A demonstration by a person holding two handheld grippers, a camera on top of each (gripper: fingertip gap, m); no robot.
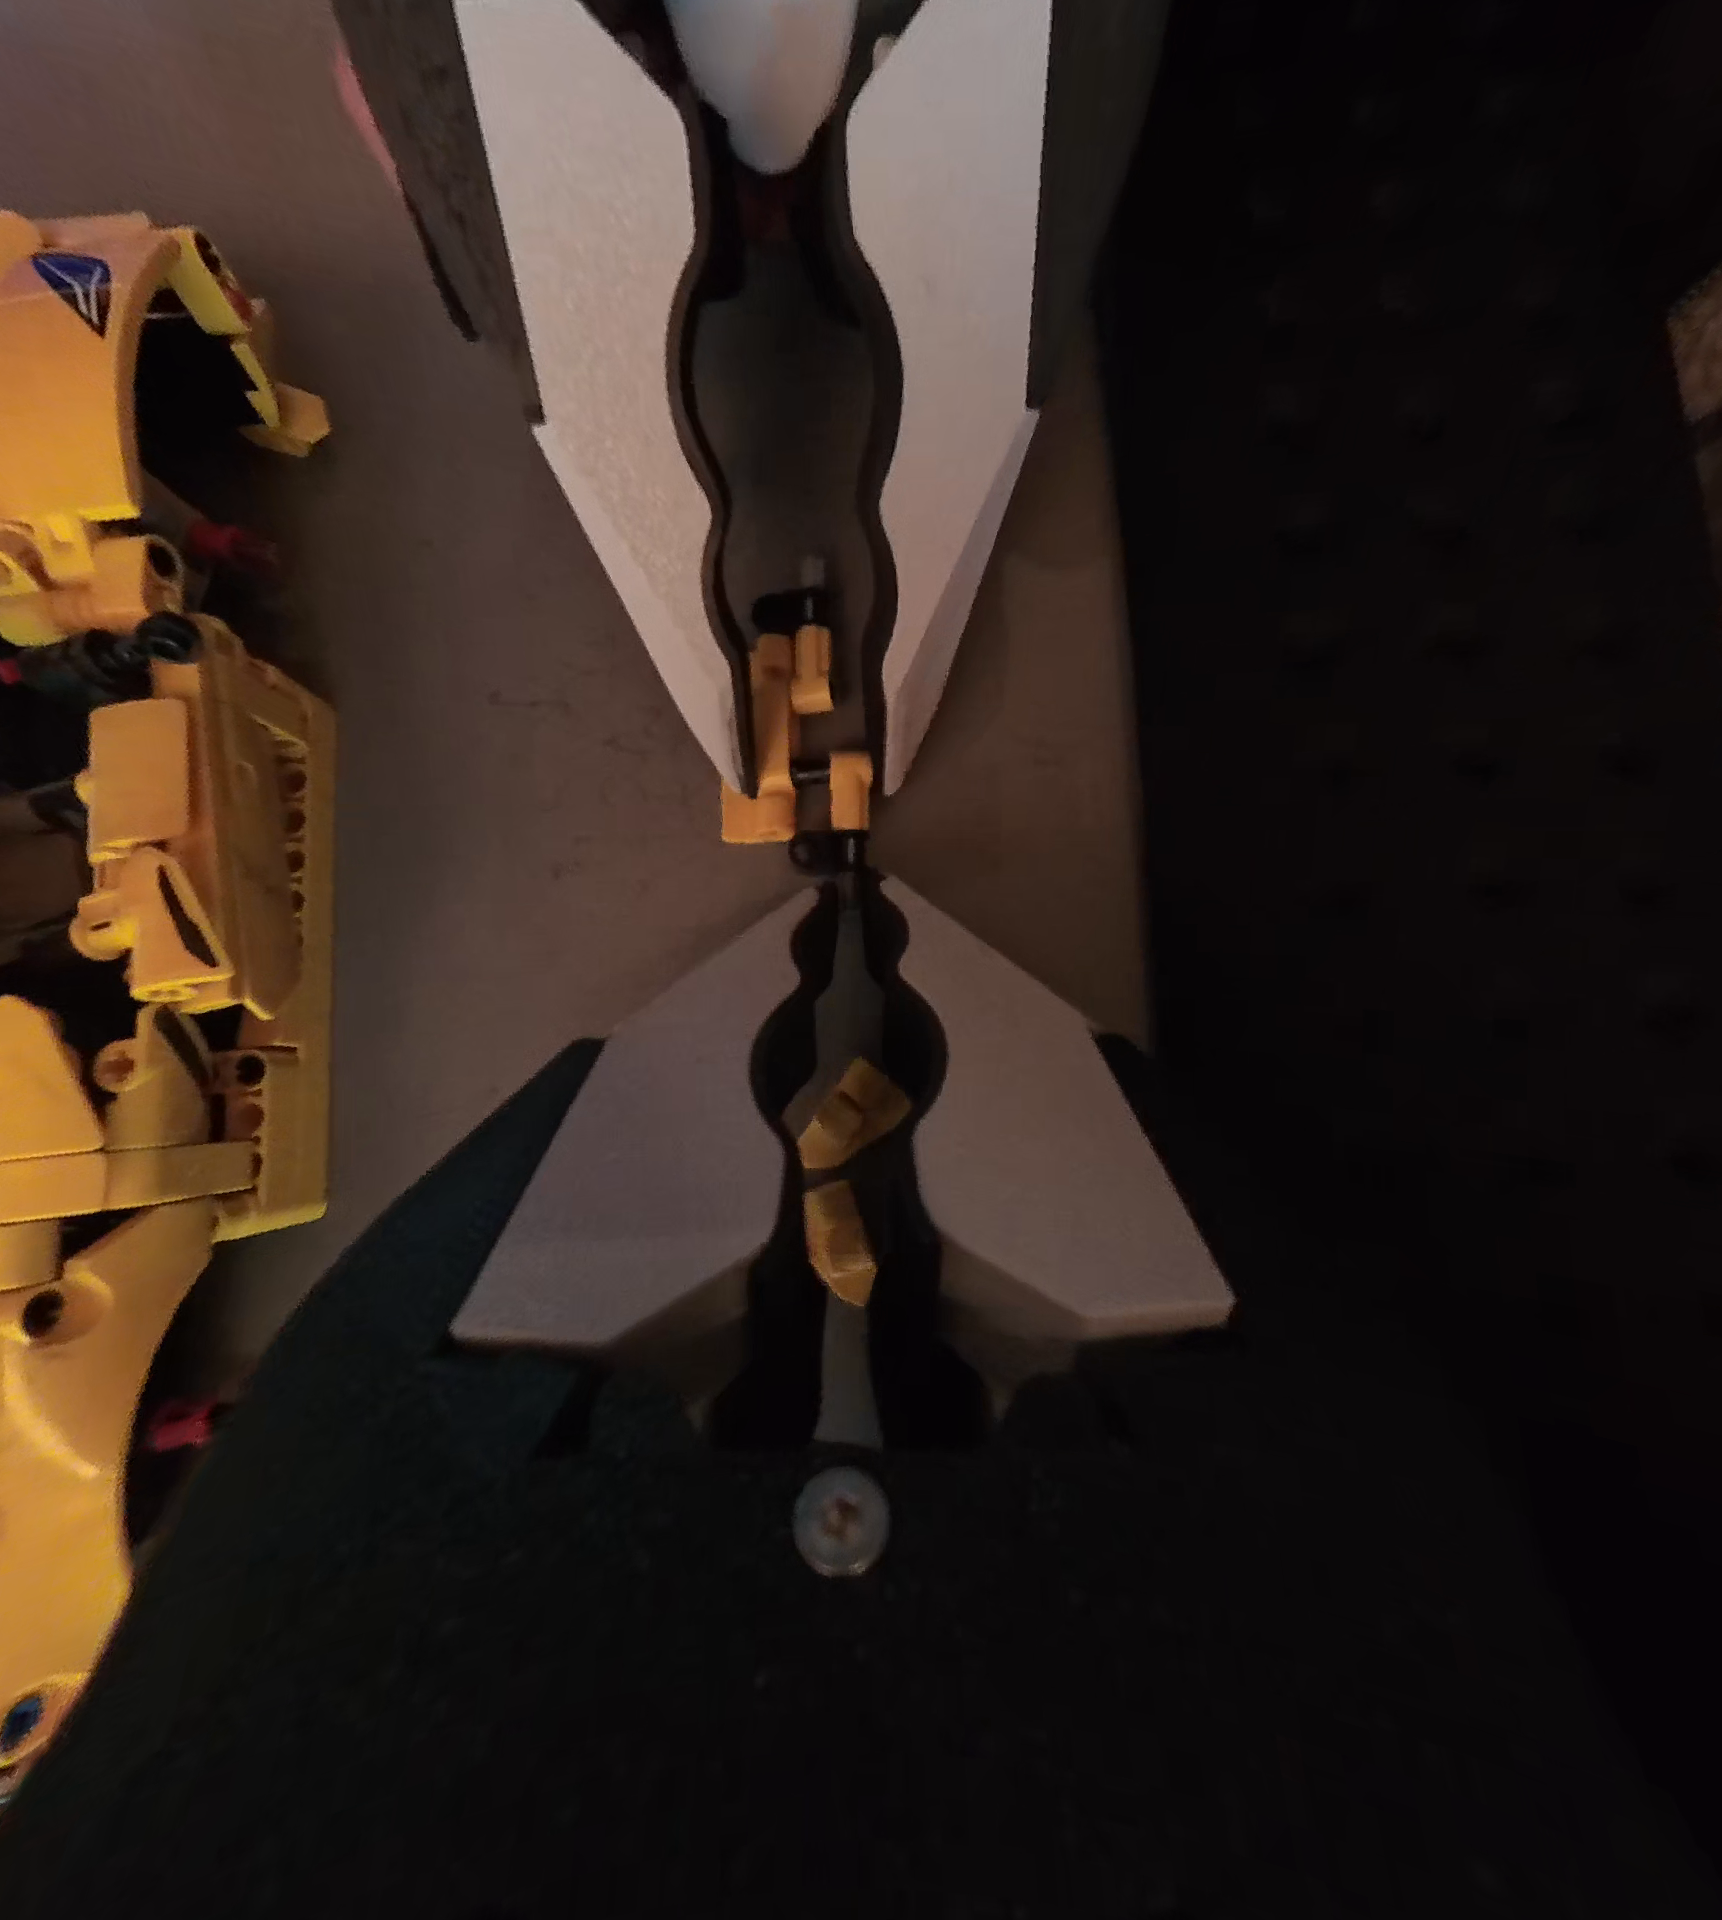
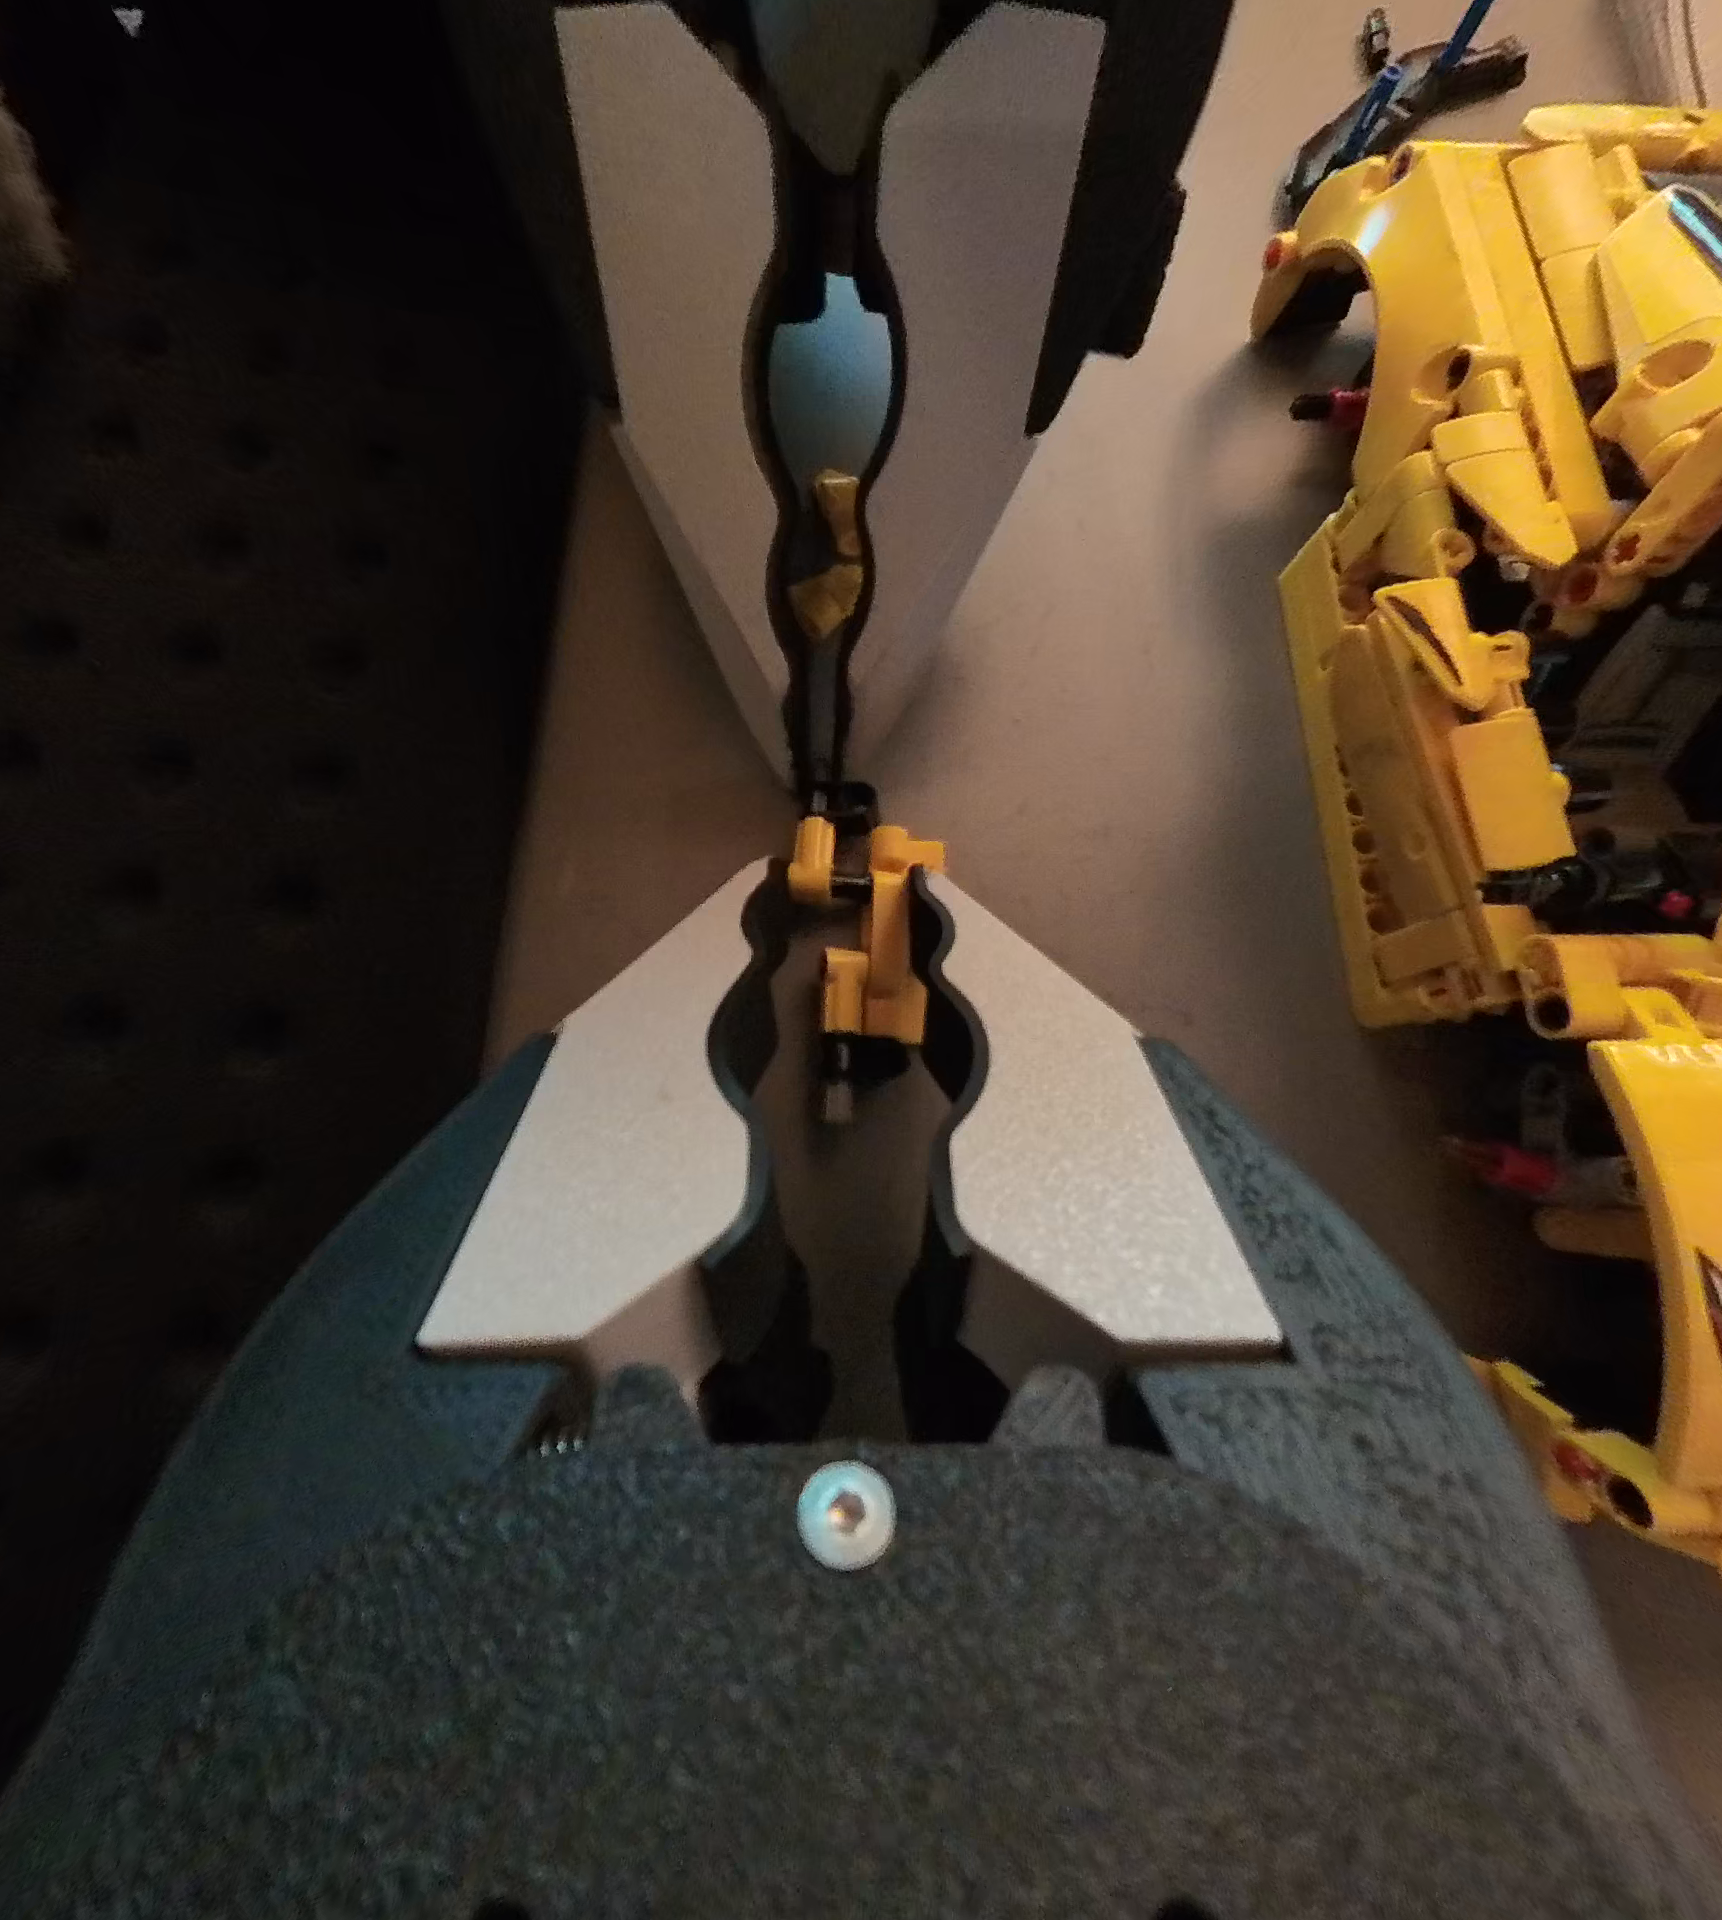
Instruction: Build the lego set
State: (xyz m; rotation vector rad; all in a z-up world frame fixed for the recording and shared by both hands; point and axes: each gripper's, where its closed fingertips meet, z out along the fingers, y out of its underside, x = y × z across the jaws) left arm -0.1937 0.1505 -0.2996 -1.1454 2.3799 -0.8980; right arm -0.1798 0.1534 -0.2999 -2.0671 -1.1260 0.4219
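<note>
My two grippers meet tip to tip above the grey table (image 1: 545, 748). My left gripper (image 1: 841, 896) is shut on a small yellow piece (image 1: 844, 1174) held deep between its wavy pads; it also shows in the right wrist view (image 2: 829, 587). A black connector end (image 1: 826, 850) sticks out at its tips. My right gripper (image 2: 841, 875) is shut on a yellow sub-assembly with black pins (image 2: 883, 956), also in the left wrist view (image 1: 795, 717). The black connector (image 2: 841, 798) touches the sub-assembly's front end. The large yellow lego car (image 1: 140, 831) lies beside both grippers (image 2: 1563, 727).
A dark perforated surface (image 1: 1459, 935) borders the table on the side away from the car, also in the right wrist view (image 2: 213, 727). Small dark loose parts and a blue one (image 2: 1397, 73) lie beyond the car's end. Only a small space, under 4 cm, lies between the two pairs of fingers.
</note>
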